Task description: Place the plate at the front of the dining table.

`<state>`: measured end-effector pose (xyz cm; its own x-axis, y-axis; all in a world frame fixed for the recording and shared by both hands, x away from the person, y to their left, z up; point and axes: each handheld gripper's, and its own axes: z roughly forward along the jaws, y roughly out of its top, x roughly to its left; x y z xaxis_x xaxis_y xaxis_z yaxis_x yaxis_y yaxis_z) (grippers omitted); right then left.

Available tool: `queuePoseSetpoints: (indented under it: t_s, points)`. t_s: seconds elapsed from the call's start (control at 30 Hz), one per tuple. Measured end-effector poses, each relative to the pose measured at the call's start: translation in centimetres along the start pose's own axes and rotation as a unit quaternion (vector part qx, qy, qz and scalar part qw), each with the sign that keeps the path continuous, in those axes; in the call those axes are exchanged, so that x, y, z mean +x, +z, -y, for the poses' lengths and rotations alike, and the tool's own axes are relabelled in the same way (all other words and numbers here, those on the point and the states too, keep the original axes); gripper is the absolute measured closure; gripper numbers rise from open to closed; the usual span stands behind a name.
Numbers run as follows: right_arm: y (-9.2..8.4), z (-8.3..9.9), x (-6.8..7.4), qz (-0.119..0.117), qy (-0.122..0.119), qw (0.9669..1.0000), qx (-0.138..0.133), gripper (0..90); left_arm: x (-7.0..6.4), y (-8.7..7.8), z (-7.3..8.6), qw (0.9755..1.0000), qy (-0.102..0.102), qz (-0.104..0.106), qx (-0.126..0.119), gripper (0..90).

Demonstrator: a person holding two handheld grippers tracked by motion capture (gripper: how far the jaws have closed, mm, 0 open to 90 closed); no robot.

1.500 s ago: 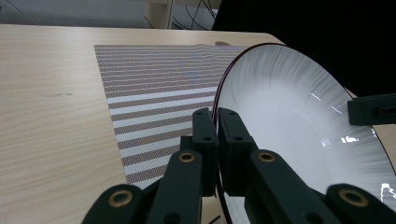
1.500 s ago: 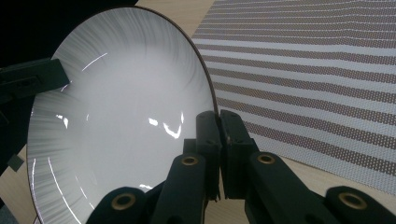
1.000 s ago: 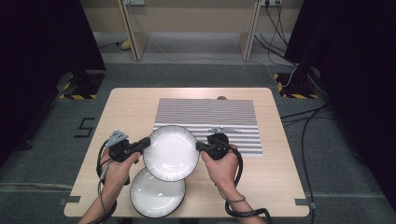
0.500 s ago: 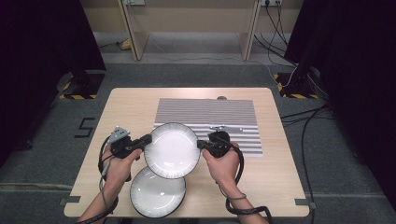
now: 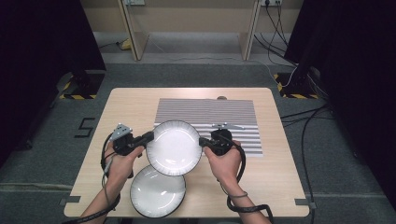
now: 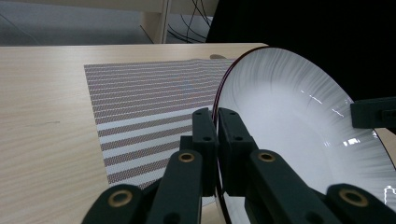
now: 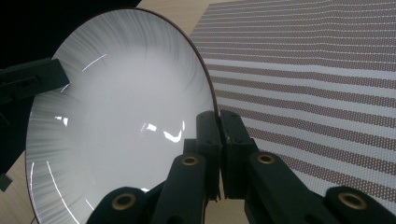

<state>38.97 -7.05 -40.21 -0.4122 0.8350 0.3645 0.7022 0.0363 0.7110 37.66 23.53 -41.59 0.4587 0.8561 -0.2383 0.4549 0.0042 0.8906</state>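
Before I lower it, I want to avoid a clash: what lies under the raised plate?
Under the raised plate, pinched at its rim by the left claw and right claw, lie the second plate, the table and the striped mat. The second plate's far edge is covered.

I hold a round white plate (image 5: 174, 147) between my two grippers above the wooden table (image 5: 130, 100), its glossy face up toward the high camera and its thin dark rim clamped on opposite sides. My left gripper (image 5: 150, 136) is closed on the rim at the plate's left (image 6: 217, 122); my right gripper (image 5: 201, 140) is closed on the rim at its right (image 7: 216, 122). Fine grey streaks radiate around the plate's border (image 7: 116, 116). It overlaps the near edge of a grey-and-white striped mat (image 5: 219, 112). A second matching plate (image 5: 156, 192) lies flat on the table near my edge, partly under the lifted one.
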Motion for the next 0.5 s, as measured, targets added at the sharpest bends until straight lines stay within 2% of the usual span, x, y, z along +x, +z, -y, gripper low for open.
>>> queuePoseSetpoints:
  t_s: [0.5]
  points:
    - [0.00,-0.54,-0.50,0.009,0.001,0.9999,-0.005,88.0,-0.06,0.98,-0.29,1.0000,-0.001,0.001,-0.004,86.2]
